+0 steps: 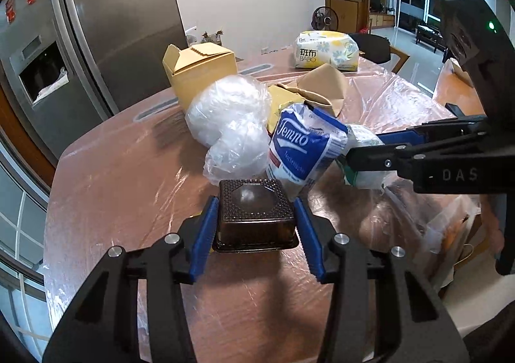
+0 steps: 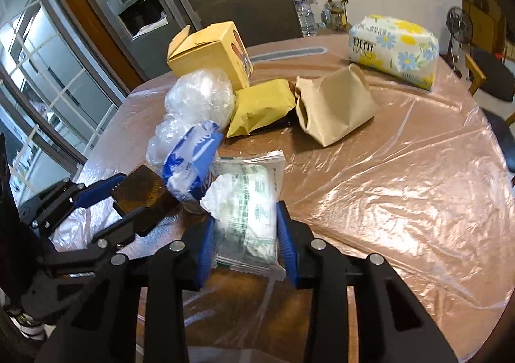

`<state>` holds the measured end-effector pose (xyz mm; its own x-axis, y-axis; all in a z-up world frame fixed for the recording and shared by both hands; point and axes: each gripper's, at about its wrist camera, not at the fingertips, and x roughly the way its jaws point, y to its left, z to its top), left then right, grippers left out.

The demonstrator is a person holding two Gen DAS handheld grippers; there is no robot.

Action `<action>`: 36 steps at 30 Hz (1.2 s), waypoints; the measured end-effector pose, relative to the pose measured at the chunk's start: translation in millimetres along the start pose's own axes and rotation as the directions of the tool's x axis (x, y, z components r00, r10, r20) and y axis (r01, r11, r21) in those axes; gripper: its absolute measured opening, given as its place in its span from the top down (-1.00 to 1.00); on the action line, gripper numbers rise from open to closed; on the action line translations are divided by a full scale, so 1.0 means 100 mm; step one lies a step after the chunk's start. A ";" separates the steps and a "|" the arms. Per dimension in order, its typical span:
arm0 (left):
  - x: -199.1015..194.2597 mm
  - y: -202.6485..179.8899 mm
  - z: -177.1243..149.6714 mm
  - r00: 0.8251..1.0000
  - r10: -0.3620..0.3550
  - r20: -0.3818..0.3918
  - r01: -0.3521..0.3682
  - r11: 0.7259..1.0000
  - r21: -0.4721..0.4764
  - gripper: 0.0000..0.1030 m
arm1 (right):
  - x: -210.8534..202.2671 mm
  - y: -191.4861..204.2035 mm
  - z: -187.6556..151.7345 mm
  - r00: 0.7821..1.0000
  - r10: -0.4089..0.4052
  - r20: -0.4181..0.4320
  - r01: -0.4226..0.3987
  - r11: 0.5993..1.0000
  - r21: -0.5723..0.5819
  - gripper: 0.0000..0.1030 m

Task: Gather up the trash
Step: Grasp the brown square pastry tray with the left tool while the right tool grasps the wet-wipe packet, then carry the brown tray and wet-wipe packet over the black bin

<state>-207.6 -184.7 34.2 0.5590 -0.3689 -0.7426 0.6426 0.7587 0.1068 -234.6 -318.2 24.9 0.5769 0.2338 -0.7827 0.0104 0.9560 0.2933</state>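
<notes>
While a sheet of clear crinkled plastic film [image 2: 402, 189] covers it, the rounded brown wooden worktop [image 1: 106, 189] carries a loose cluster of rubbish near its edge, in front of a tall stainless-steel fridge [image 1: 106, 28]. Farthest back on the worktop lies a soft white tissue pack printed with yellow and blue flowers [image 2: 394, 47], well apart from the rest. An open yellow cardboard box [image 2: 212, 51] stands behind the cluster, and a folded tan paper bag [image 2: 334, 105] sits to its right, touching a flat yellow paper packet [image 2: 260, 107]. A crumpled ball of clear plastic wrap [image 1: 228, 115] rests against the box and the yellow packet. Just in front of it leans a blue and white plastic pocket-tissue wrapper [image 1: 302, 150], tilted between the two items being gripped.

The left gripper [image 1: 256, 224] has its blue-padded jaws closed against both sides of a small square dark brown plastic tray with a dotted top [image 1: 256, 211], which sits on the film near the worktop's edge. The right gripper [image 2: 246, 234] has its jaws pressed tight on a flat white and green printed plastic sachet [image 2: 251, 211], whose far end lies beside the blue wrapper.
</notes>
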 end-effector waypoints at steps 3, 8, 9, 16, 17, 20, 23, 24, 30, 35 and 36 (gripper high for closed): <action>-0.05 0.02 -0.03 1.000 -0.015 -0.001 0.015 1.000 -0.018 0.05 | -0.08 -0.01 -0.01 1.000 -0.015 0.005 0.016 1.000 -0.019 0.32; -0.15 0.07 -0.07 0.999 -0.040 0.009 0.040 0.997 -0.062 0.06 | -0.21 -0.05 -0.02 1.000 -0.005 0.026 0.006 1.000 -0.013 0.32; -0.16 0.08 -0.08 0.999 -0.048 0.010 0.048 0.996 -0.071 0.06 | -0.22 -0.04 -0.02 1.000 -0.001 0.027 0.001 1.000 -0.013 0.32; -0.21 0.12 -0.14 0.997 -0.075 0.012 0.075 0.991 -0.115 0.07 | -0.31 0.03 -0.08 0.999 0.014 0.036 -0.013 0.999 -0.033 0.32; -0.23 0.13 -0.14 0.997 -0.079 0.014 0.080 0.989 -0.122 0.07 | -0.32 0.04 -0.09 0.999 0.019 0.037 -0.017 0.999 -0.034 0.32; -0.27 0.14 -0.16 0.996 -0.088 0.023 0.090 0.988 -0.129 0.07 | -0.34 0.07 -0.13 0.999 0.032 0.036 -0.031 0.999 -0.037 0.32; -0.30 0.14 -0.17 0.996 -0.091 0.026 0.093 0.986 -0.135 0.07 | -0.35 0.09 -0.16 0.999 0.042 0.033 -0.041 0.998 -0.039 0.32; -0.31 0.14 -0.18 0.996 -0.088 0.027 0.091 0.987 -0.136 0.07 | -0.36 0.09 -0.17 0.998 0.045 0.032 -0.044 0.998 -0.039 0.32; -0.37 0.12 -0.24 0.996 -0.089 0.029 0.092 0.987 -0.134 0.07 | -0.38 0.17 -0.22 0.998 0.055 0.028 -0.053 0.997 -0.053 0.32; -0.46 0.12 -0.29 0.996 -0.087 0.033 0.091 0.986 -0.140 0.07 | -0.43 0.22 -0.27 0.998 0.060 0.025 -0.058 0.996 -0.068 0.32; -0.46 0.12 -0.30 0.996 -0.087 0.032 0.091 0.986 -0.140 0.07 | -0.45 0.23 -0.28 0.998 0.062 0.025 -0.060 0.996 -0.070 0.32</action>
<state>-241.4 -143.0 50.3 0.5176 -0.4506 -0.7274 0.6112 0.7896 -0.0542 -283.4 -301.7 51.2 0.5964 0.2877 -0.7493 -0.0813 0.9504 0.3003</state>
